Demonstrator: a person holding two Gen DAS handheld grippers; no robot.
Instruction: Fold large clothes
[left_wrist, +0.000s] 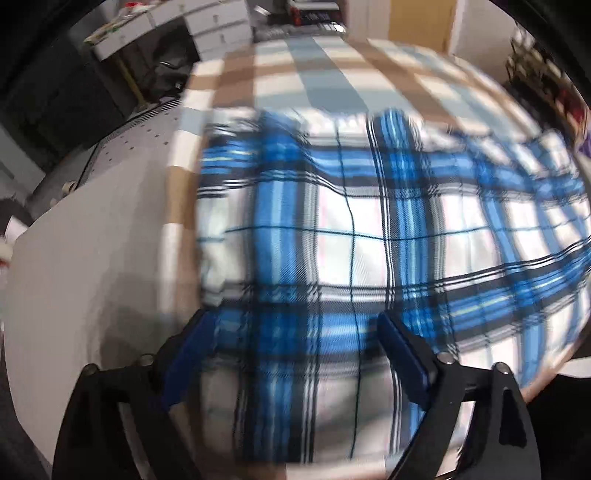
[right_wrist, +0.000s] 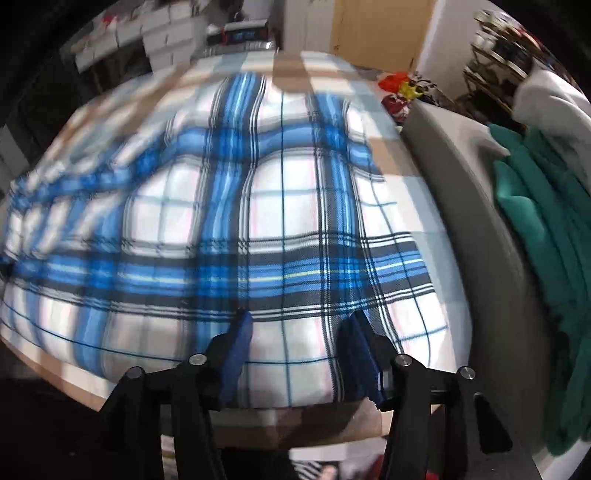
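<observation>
A large blue, white and black plaid garment lies spread flat on a surface covered by a beige, white and pale-blue checked cloth. My left gripper hovers over the garment close to its left edge. Its blue-padded fingers stand wide apart with nothing pinched between them. In the right wrist view the same garment fills the frame. My right gripper is over its near hem by the right corner, half open. Flat fabric lies under the gap, and the pads do not press on it. Both views are blurred.
A pale grey surface borders the checked cloth on the left, with white drawers and dark clutter beyond. To the right stands a grey padded edge with piled green fabric. Red and yellow items sit at the far right corner.
</observation>
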